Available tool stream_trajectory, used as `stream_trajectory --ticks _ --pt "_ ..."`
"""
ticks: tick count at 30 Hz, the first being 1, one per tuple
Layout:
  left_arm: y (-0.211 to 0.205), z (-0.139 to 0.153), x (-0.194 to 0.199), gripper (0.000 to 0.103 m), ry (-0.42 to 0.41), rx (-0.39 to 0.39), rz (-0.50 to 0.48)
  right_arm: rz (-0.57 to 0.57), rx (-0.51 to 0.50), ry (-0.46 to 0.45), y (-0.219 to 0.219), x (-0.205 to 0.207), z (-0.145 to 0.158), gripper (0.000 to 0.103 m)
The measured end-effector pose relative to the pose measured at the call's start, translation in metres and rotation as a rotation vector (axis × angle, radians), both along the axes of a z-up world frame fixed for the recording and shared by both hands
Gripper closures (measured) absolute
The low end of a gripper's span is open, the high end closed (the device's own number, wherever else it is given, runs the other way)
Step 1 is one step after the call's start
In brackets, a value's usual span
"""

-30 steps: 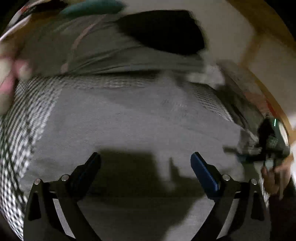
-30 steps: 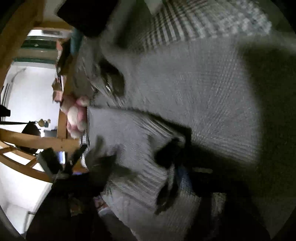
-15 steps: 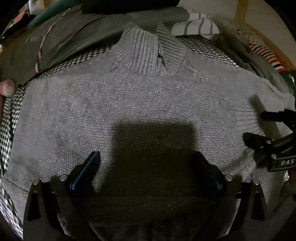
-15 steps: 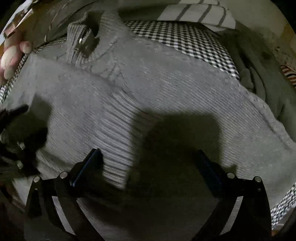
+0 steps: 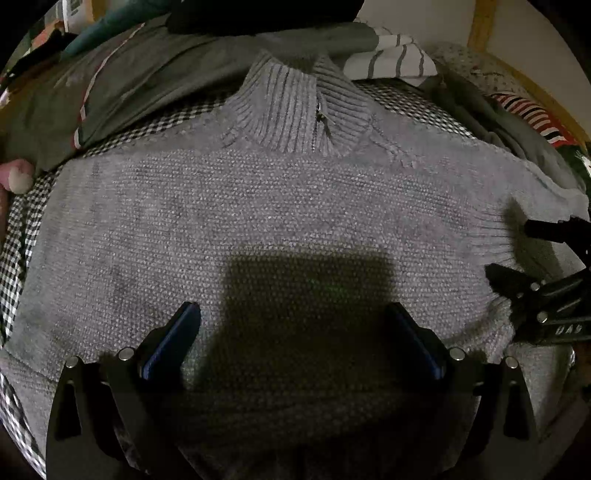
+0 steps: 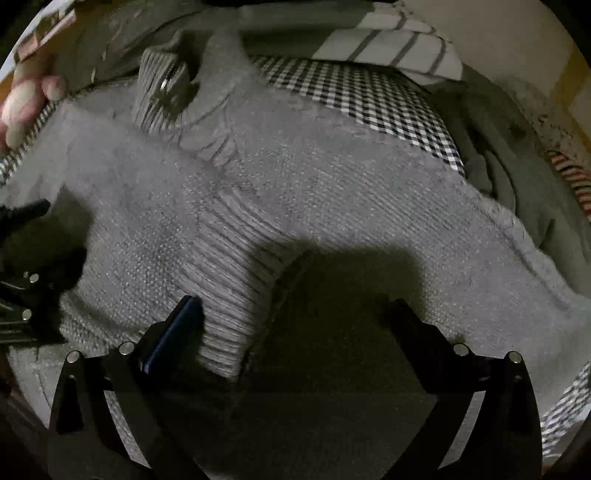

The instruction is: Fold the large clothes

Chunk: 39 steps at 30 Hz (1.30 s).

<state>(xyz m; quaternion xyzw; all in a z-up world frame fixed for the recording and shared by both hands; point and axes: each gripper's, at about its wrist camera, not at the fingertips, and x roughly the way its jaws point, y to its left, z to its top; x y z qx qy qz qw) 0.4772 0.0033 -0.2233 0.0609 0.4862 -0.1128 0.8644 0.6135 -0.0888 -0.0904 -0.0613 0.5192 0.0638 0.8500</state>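
A grey knitted sweater (image 5: 258, 214) with a ribbed zip collar (image 5: 295, 118) lies spread flat on a black-and-white checked cloth (image 5: 22, 229). My left gripper (image 5: 295, 332) hovers open over the sweater's chest, nothing between its fingers. In the right wrist view the same sweater (image 6: 332, 192) shows a sleeve folded across the body, its ribbed cuff (image 6: 236, 280) lying just ahead of my right gripper (image 6: 295, 325), which stands open. The right gripper (image 5: 546, 280) also shows at the right edge of the left wrist view, and the left gripper (image 6: 26, 273) at the left edge of the right one.
Other clothes ring the sweater: a dark green garment (image 5: 110, 92) at back left, a white striped cloth (image 5: 388, 59) behind the collar, dark grey clothes (image 6: 517, 177) and a red striped item (image 5: 532, 118) at right. Fingers (image 6: 26, 99) rest at far left. A wooden frame (image 5: 480, 22) stands behind.
A second ago both views were blurred and swinging; now both grippers sit steady and open over the flat sweater. The right gripper has let go of the sleeve fabric.
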Motion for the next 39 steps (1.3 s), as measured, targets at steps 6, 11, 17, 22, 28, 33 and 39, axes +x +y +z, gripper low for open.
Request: stream_trajectory --ticks 6,11,17,22,28,33,39 --pt "0.001 0.0 -0.001 0.004 -0.005 -0.002 0.0 -0.066 0.081 0.028 -0.039 -0.004 -0.003 0.003" --pt "0.001 0.0 0.001 0.004 -0.016 -0.003 -0.006 -0.113 0.052 0.01 -0.057 -0.01 -0.008 0.003" --pt "-0.005 0.007 -0.001 0.004 -0.038 0.047 -0.034 -0.166 0.212 -0.094 -0.103 -0.038 0.028 0.003" --pt "-0.04 0.034 -0.004 0.005 -0.038 0.066 -0.09 -0.411 0.541 -0.205 -0.243 -0.095 0.058 0.003" --pt "-0.155 0.101 0.006 0.005 -0.137 -0.052 -0.307 -0.69 0.861 -0.211 -0.343 -0.173 0.009 0.003" --pt "-0.325 0.133 0.022 0.005 -0.092 -0.109 -0.673 -0.682 1.062 -0.179 -0.362 -0.179 -0.03 0.003" --pt "-0.523 0.108 0.029 0.005 -0.03 0.066 -0.984 -0.637 0.919 -0.211 -0.345 -0.158 -0.02 0.019"
